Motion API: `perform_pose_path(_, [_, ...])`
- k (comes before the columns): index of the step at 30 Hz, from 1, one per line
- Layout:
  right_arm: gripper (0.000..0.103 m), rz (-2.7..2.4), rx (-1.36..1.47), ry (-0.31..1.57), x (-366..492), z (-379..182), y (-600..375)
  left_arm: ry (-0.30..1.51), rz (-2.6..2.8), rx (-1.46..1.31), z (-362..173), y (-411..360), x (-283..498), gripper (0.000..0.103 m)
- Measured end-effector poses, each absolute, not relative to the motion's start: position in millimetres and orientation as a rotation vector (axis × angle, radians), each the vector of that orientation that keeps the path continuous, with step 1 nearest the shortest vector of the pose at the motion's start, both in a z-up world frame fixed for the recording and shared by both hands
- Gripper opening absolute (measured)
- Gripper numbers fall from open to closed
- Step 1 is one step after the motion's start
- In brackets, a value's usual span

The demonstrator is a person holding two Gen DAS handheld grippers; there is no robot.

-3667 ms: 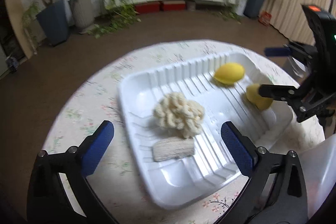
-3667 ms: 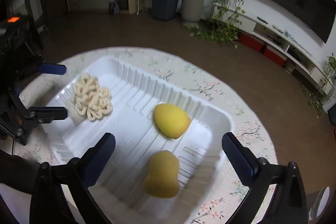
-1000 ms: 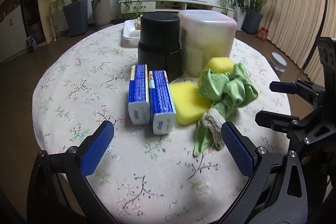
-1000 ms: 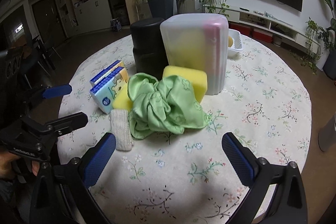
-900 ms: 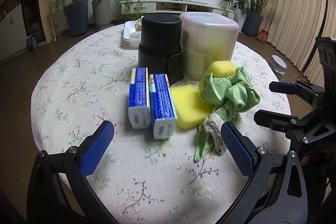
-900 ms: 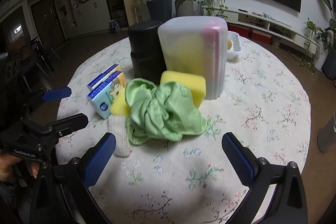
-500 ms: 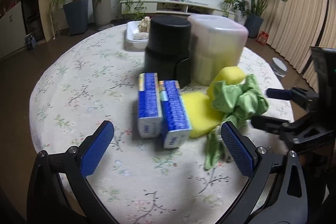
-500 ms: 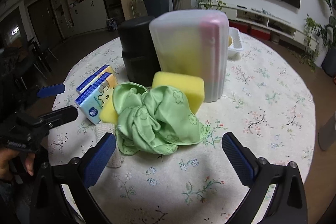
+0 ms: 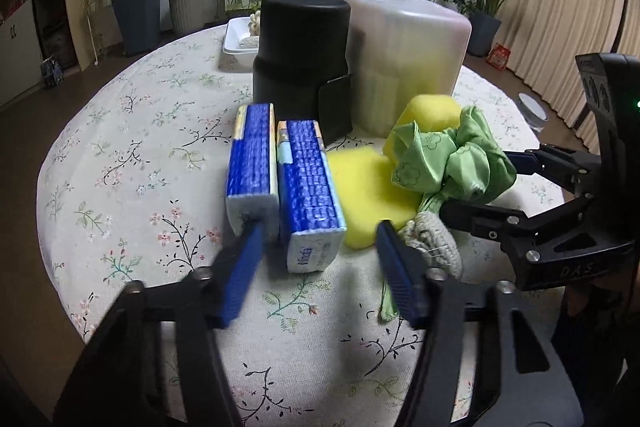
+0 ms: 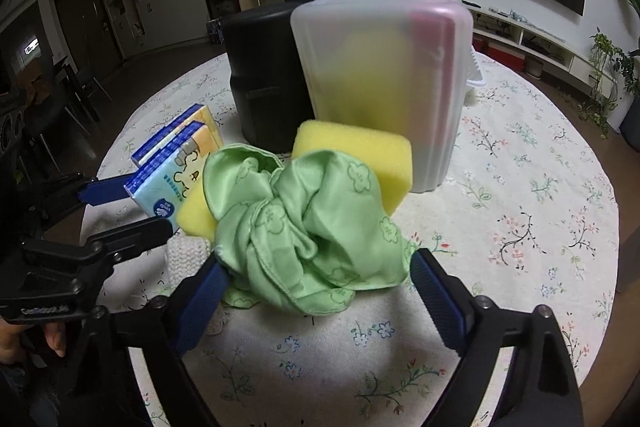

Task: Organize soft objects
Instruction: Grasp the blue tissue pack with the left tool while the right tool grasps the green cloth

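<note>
Left gripper (image 9: 318,239) closing astride the tissue pack (image 9: 310,195), untouched; right gripper (image 10: 316,281) closing around the green cloth (image 10: 304,223) beside it.

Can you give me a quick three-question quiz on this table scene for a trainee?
1. True or false: the green cloth lies between the jaws of the right gripper.
2. Multiple choice: what stands right beside the black canister? A) a glass vase B) a frosted plastic container C) a red bucket
3. Fill in: the left gripper is lined up on one of the two blue ____ packs.

Key: 1 true, and the jaws are closing; 2 B; 3 tissue, the nearer pack, with the jaws closing around its end.
</note>
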State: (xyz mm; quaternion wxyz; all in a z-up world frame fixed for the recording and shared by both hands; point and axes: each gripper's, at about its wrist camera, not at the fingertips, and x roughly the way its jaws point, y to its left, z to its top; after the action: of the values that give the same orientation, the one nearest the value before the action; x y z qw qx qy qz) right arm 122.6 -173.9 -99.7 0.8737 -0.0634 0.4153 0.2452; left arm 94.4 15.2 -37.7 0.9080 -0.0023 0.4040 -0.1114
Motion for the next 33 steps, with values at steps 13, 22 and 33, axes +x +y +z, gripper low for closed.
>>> perform_pose_path(13, [0.078,0.536,-0.104,0.872,128,-99,-171,0.845,-0.216,-0.040,-42,10,96,0.032])
perform_pose_path(22, [0.080,0.547,-0.055,0.878,132,-98,-174,0.848,-0.208,-0.067,-40,11,97,0.030])
perform_pose_path(33, [0.032,0.613,-0.048,0.881,129,-102,-167,0.859,-0.204,-0.135,-41,19,96,0.026])
